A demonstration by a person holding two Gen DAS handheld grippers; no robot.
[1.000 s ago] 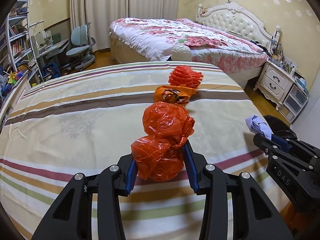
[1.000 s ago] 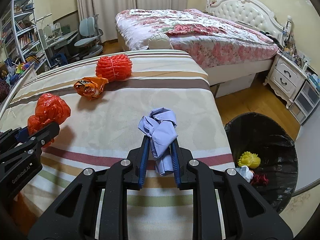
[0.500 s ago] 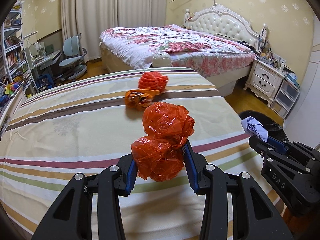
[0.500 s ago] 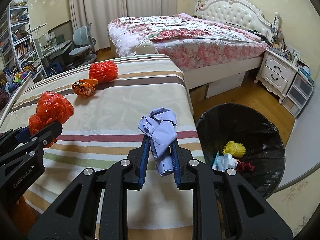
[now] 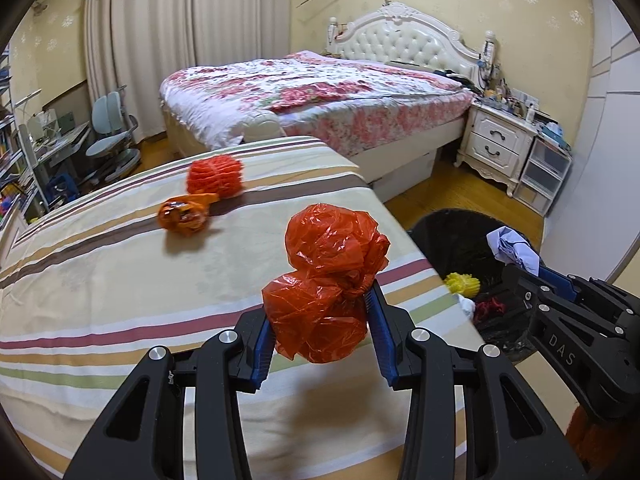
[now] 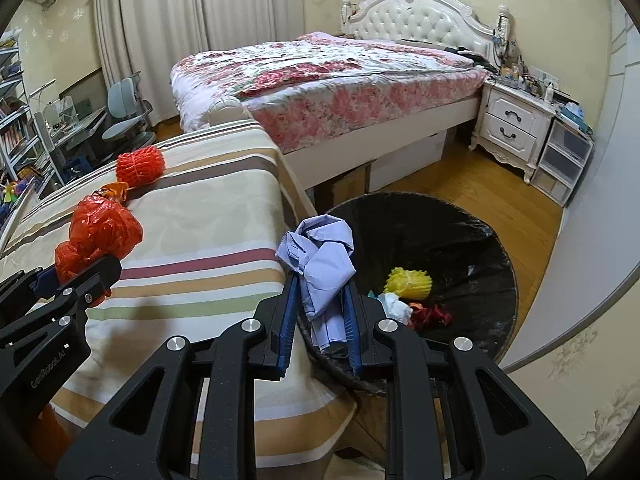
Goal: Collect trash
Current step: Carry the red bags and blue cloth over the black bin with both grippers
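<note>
Two grippers, left [image 5: 320,322] clamping red bag [image 5: 328,276], right [image 6: 320,312] clamping blue paper [image 6: 320,256]; release only above bin [image 6: 472,232].

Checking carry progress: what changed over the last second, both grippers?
Both grippers swung right, off the striped bed toward the black trash bin. The right gripper now hangs over the bin's near rim with the lilac paper wad; the left gripper is nearing the bed edge with the red plastic bag. Unchanged: both grips shut, the orange net ball and orange wrapper on the bed.
</note>
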